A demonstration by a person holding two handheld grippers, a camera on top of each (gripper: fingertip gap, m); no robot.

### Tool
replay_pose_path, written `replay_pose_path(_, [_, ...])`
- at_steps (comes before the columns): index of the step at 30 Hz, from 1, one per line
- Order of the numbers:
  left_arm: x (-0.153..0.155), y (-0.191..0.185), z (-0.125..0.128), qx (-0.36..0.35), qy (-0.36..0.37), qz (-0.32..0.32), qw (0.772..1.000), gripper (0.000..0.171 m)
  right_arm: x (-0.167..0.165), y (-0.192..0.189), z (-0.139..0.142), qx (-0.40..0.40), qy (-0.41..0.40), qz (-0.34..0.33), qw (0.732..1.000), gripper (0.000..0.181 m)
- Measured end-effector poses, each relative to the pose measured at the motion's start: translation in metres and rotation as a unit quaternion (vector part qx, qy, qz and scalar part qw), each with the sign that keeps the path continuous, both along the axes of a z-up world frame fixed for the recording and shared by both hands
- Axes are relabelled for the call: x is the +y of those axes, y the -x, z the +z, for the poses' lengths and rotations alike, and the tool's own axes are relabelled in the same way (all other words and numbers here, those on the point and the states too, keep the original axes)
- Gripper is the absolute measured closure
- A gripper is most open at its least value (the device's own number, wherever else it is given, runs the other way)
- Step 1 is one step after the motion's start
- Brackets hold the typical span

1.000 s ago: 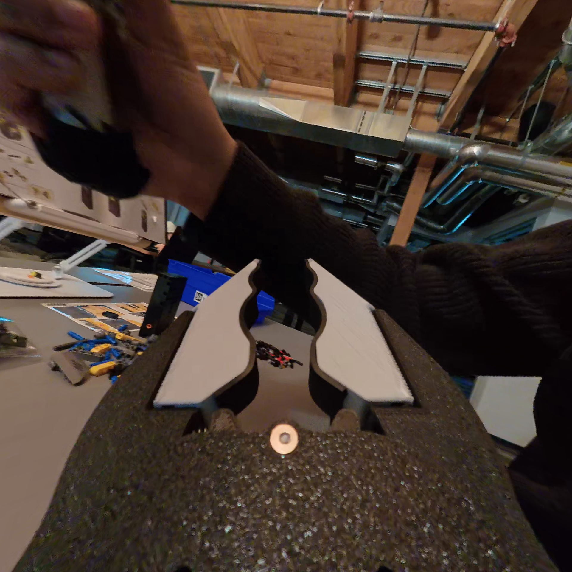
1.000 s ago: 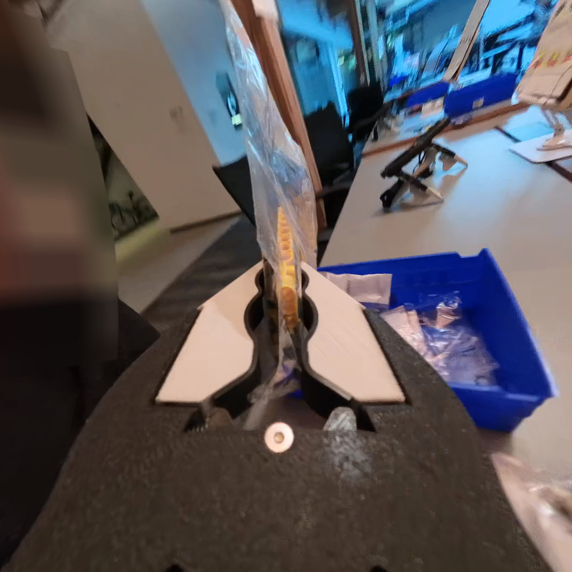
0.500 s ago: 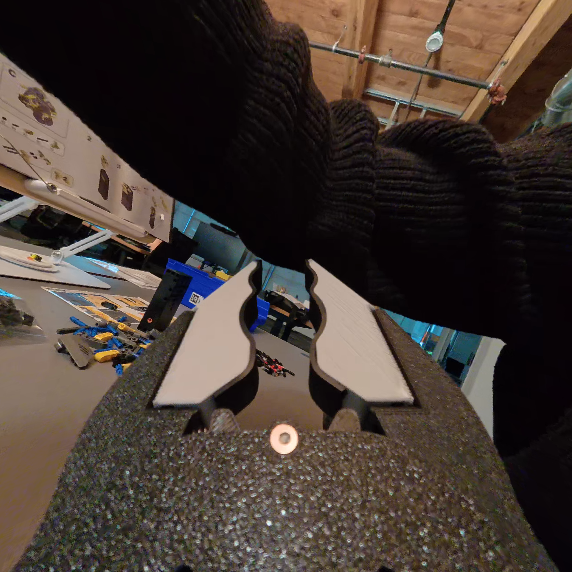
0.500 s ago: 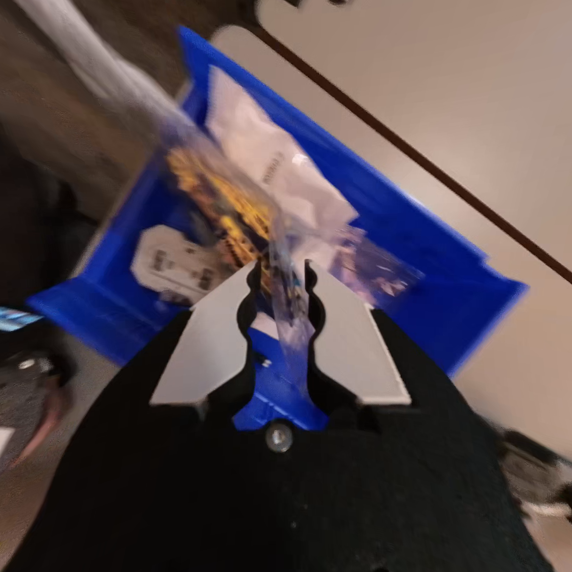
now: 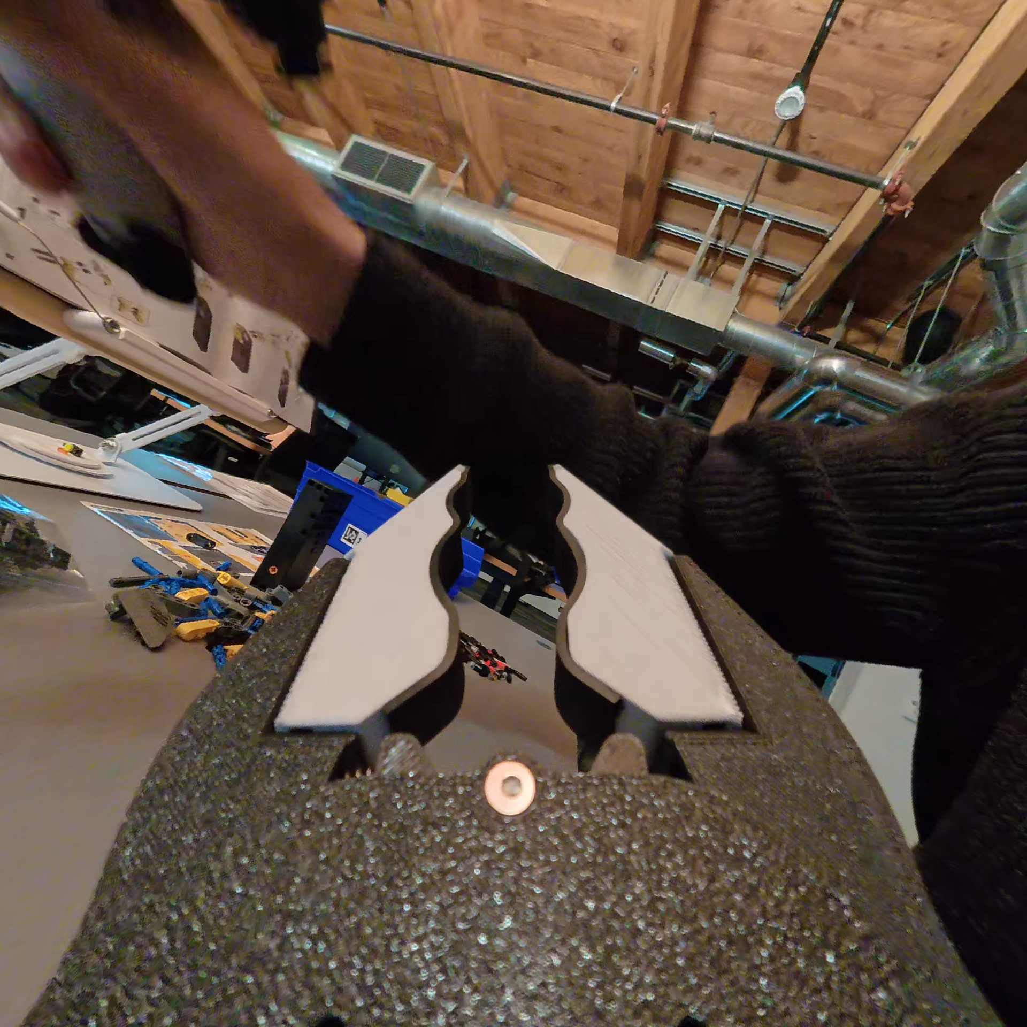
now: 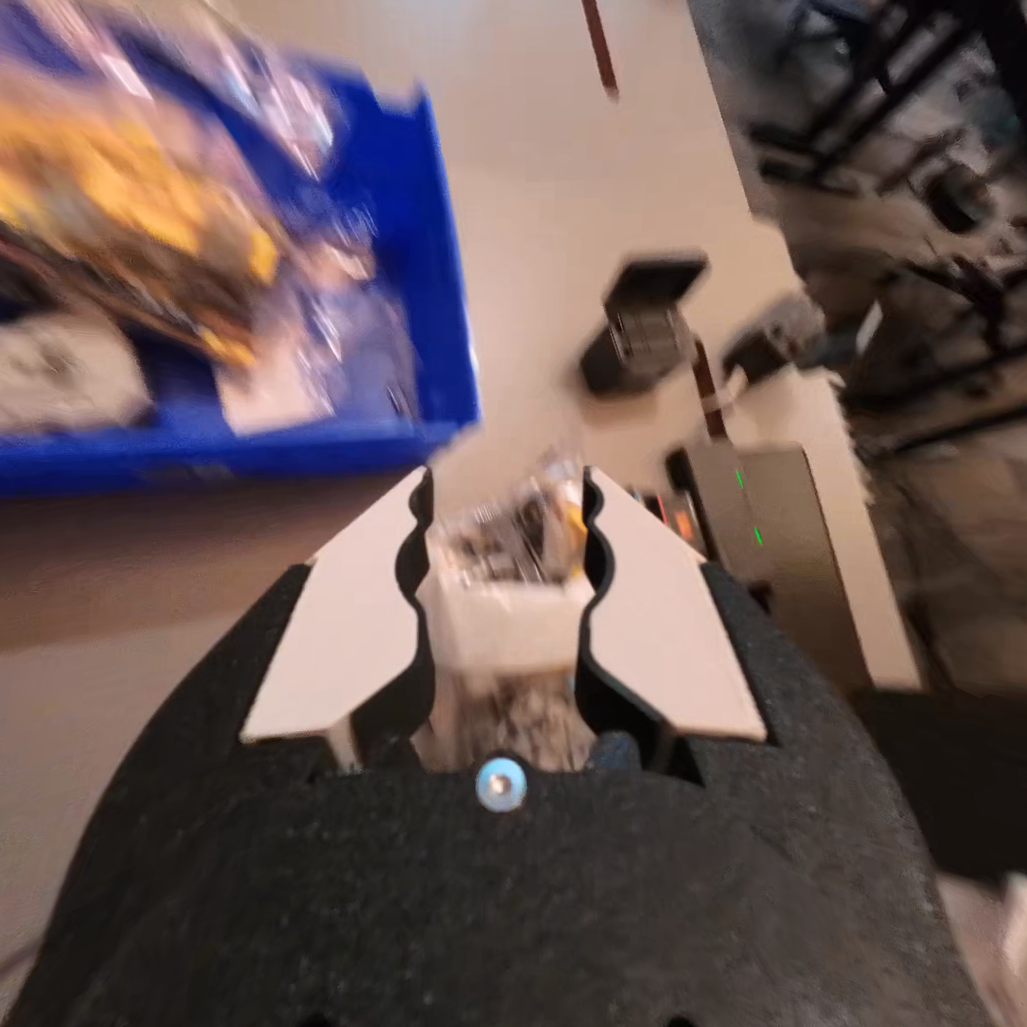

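Observation:
My left gripper [image 5: 508,478] is open with nothing between its fingers. It points up over the grey table [image 5: 66,694] toward a person's dark sleeve [image 5: 500,389] and hand [image 5: 194,166]. My right gripper [image 6: 505,478] is wide open, low over the table beside a blue bin [image 6: 222,455]. A clear bag of yellow parts [image 6: 128,211] lies in that bin. Another clear bag of small parts with a white patch [image 6: 500,617] lies between the right fingers; the view is blurred and I see no pad pressing on it.
The left wrist view shows loose blue and yellow parts [image 5: 194,606], an upright black block [image 5: 305,533], a printed sheet [image 5: 183,533], small red and black parts [image 5: 489,658] and a blue bin [image 5: 378,511]. The right wrist view shows a black stand [image 6: 639,333] and a grey box [image 6: 767,556]. My hands' fingertips stand some 25 centimetres from each other.
My right jaws opened wide; the clear bag of yellow parts left the grasp and now lies in the blue bin. The right gripper swung to the bin's right. The left gripper stayed open.

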State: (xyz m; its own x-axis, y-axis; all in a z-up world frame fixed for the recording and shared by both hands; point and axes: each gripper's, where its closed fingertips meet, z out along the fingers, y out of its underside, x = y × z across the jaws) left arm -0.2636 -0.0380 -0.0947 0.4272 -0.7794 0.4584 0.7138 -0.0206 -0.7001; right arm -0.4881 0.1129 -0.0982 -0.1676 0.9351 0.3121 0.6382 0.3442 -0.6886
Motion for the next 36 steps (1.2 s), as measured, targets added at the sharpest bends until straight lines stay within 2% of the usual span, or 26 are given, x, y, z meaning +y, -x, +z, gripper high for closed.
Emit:
replay_pose_path(2, [0.001,0.001,0.0,-0.002,0.001,0.003,1.0,0.145,0.023,-0.034,-0.031,-0.033,-0.055,-0.041,0.997,0.119])
replay_pose_path(4, [0.001,0.002,0.0,-0.002,0.002,0.006,1.0,0.145,0.027,-0.054,-0.052,-0.03,-0.095,-0.05,0.994,0.118])
replay_pose_path(9, [0.002,0.003,-0.001,-0.002,0.003,0.014,1.0,0.146,0.019,-0.069,-0.058,0.062,-0.137,-0.088,0.985,0.118])
replay_pose_path(11, [0.002,0.003,-0.001,-0.003,0.003,0.013,1.0,0.146,0.021,-0.073,-0.071,0.047,-0.143,-0.108,0.983,0.116])
replay_pose_path(15, [0.001,0.005,0.0,-0.008,0.003,0.012,1.0,0.146,0.045,-0.081,-0.108,-0.032,-0.168,-0.162,0.972,0.098])
replay_pose_path(16, [0.002,0.005,0.0,-0.009,0.003,0.012,1.0,0.146,0.049,-0.082,-0.117,-0.05,-0.17,-0.164,0.971,0.098])
replay_pose_path(18, [0.002,0.005,-0.001,-0.008,0.004,0.013,1.0,0.145,0.05,-0.077,-0.118,-0.038,-0.16,-0.147,0.975,0.106])
replay_pose_path(19, [0.002,0.004,-0.001,-0.007,0.003,0.012,1.0,0.145,0.052,-0.076,-0.115,-0.034,-0.153,-0.148,0.977,0.126])
replay_pose_path(20, [0.002,0.004,0.0,-0.005,0.002,0.013,1.0,0.145,0.053,-0.076,-0.111,-0.031,-0.14,-0.146,0.979,0.144])
replay_pose_path(22, [0.001,0.003,0.0,-0.004,0.001,0.012,1.0,0.145,0.054,-0.076,-0.09,-0.003,-0.102,-0.151,0.983,0.164])
replay_pose_path(25, [0.001,0.003,0.0,-0.004,0.002,0.01,1.0,0.145,0.057,-0.086,-0.042,0.059,-0.05,-0.166,0.983,0.179])
replay_pose_path(27, [0.002,0.003,0.0,-0.007,0.003,0.007,1.0,0.145,0.054,-0.094,-0.005,0.107,0.002,-0.167,0.98,0.181])
replay_pose_path(30, [0.003,0.007,-0.001,-0.02,0.007,0.008,1.0,0.145,0.021,-0.104,0.054,0.198,0.143,-0.114,0.963,0.181])
replay_pose_path(33, [0.003,0.011,0.0,-0.047,0.007,-0.008,0.999,0.145,-0.027,-0.121,0.105,0.267,0.256,-0.031,0.929,0.181])
replay_pose_path(36, [-0.002,0.006,0.004,-0.066,0.0,-0.052,0.996,0.144,-0.075,-0.141,0.133,0.295,0.36,0.044,0.884,0.181])
